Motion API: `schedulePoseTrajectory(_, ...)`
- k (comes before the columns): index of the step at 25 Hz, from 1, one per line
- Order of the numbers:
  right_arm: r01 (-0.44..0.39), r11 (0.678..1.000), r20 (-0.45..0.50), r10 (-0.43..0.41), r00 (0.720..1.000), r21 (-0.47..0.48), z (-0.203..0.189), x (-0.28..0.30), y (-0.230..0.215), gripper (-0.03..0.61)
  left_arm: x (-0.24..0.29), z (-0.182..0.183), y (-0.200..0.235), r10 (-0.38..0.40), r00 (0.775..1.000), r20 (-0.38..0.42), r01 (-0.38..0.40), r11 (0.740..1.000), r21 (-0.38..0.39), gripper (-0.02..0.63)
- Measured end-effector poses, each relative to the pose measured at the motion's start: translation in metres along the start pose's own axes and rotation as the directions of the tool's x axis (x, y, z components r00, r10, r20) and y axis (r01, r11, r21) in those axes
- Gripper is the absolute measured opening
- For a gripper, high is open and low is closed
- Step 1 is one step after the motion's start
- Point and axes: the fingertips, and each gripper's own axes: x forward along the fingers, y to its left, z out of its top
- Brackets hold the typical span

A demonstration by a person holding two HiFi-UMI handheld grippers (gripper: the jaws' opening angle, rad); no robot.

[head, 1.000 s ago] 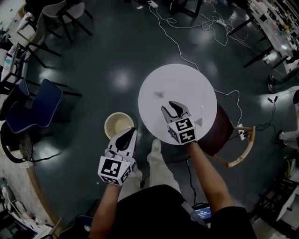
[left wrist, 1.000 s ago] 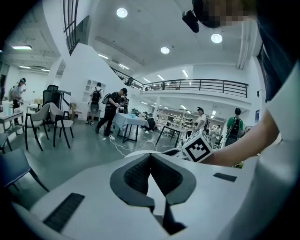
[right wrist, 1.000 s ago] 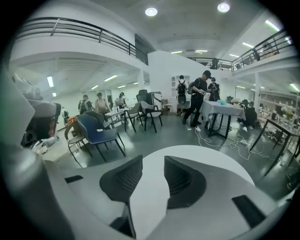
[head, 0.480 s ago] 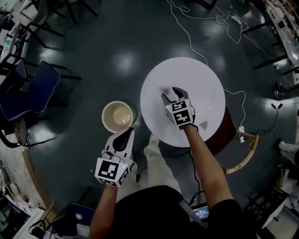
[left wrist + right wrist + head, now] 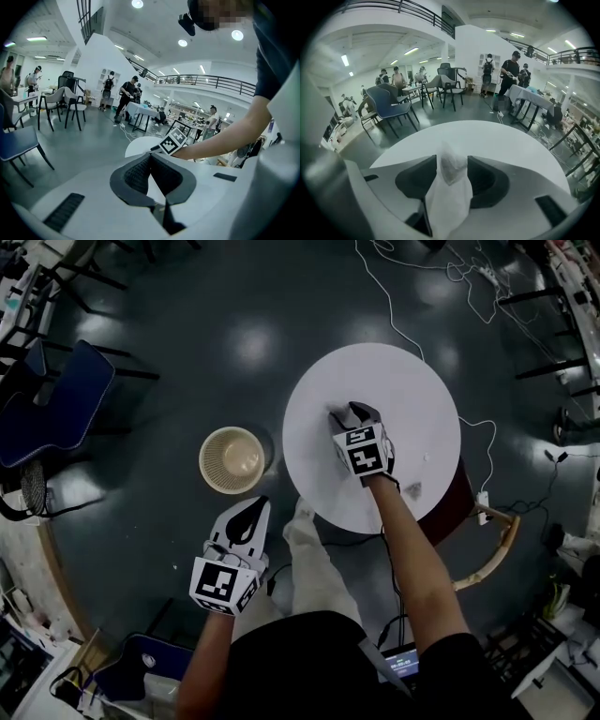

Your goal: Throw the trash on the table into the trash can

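Blue fabric covered a chair (image 5: 58, 399) at the far left of the dark floor. Nearer the middle stood the cream trash can (image 5: 232, 459), upright on the floor just beside the round white table (image 5: 403, 390) but not touching it. Below the can in the head view, the left gripper (image 5: 253, 509) hung over the floor with its jaws closed together and nothing between them. Over the table the right gripper (image 5: 349, 412) pointed downward. Its jaws had just been opening and stood wide, with a crumpled white scrap of trash (image 5: 449, 173) between them, a pad at either side. A second small scrap (image 5: 412, 489) lay near the table's right edge, close to a wooden chair (image 5: 487, 554).
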Motion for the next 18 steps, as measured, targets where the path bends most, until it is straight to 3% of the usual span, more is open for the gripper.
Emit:
schedulePoseTrajectory(11,0.023,0.999,0.016,-0.022,1.0,-0.03,0.006,0.003,0.004,0.085,-0.005,-0.007,0.018,0.024,1.0,0.002,-0.024,1.0,-0.012,0.008)
schedulePoseTrajectory(18,0.026,0.998,0.014,-0.025,1.0,-0.049,0.008,-0.007,0.014,0.075,-0.019,-0.003,0.038,0.046,0.999,0.027,-0.045,0.999,-0.009,0.008)
